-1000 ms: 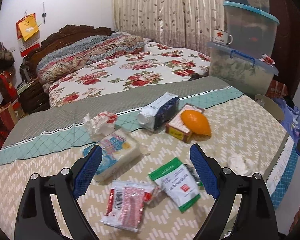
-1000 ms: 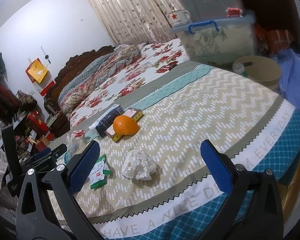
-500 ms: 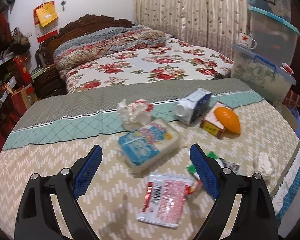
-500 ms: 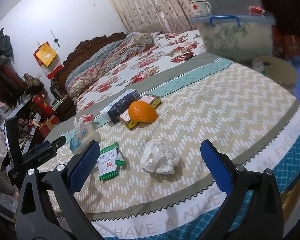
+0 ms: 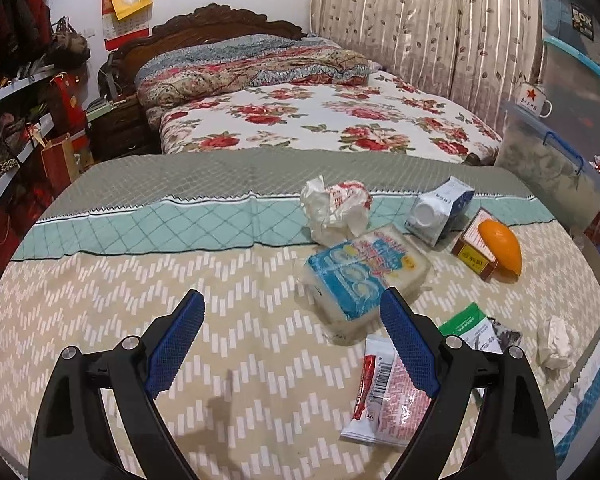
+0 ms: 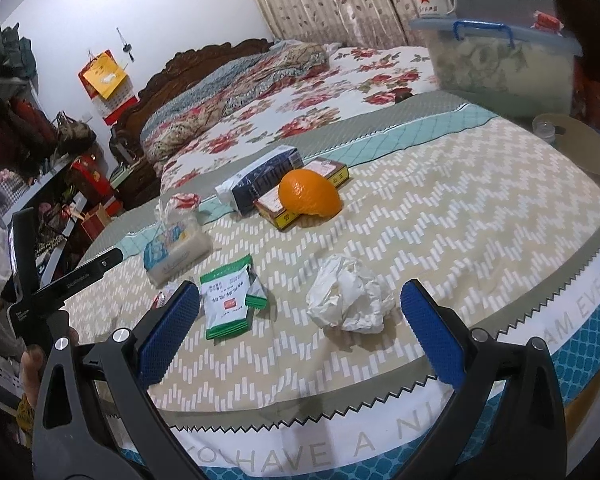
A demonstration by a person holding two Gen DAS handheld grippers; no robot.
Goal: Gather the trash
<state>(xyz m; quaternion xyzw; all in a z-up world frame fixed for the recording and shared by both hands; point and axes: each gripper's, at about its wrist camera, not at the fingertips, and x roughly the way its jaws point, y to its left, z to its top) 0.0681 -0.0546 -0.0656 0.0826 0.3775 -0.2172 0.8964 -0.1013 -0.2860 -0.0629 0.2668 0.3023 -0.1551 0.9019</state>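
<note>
Trash lies scattered on the zigzag bedspread (image 5: 180, 280). A crumpled white tissue (image 6: 348, 300) sits just ahead of my right gripper (image 6: 300, 328), which stands open and empty above the bed's near edge. Left of the tissue lies a green-and-white sachet (image 6: 228, 300). My left gripper (image 5: 290, 340) is open over bare bedspread; a red-and-white wrapper (image 5: 388, 392) lies by its right finger. Beyond that finger is a blue tissue pack (image 5: 364, 272). Farther back are a crumpled red-printed wrapper (image 5: 336, 208), a milk carton (image 5: 440, 210), and an orange (image 5: 500, 248) resting on a small red box (image 5: 476, 244).
Clear storage bins (image 5: 560, 160) with a star mug (image 5: 532, 100) stand to the right. A round tan bin (image 6: 580, 144) sits beside the bed at right. The floral bed (image 5: 320, 120) and headboard lie behind. Cluttered shelves (image 5: 16, 120) fill the left side.
Both views have swung so the trash has slid rightward in them. The left gripper now hangs over bare bedspread left of the tissue pack. The tissue is closer to the right gripper. Both grippers stay open.
</note>
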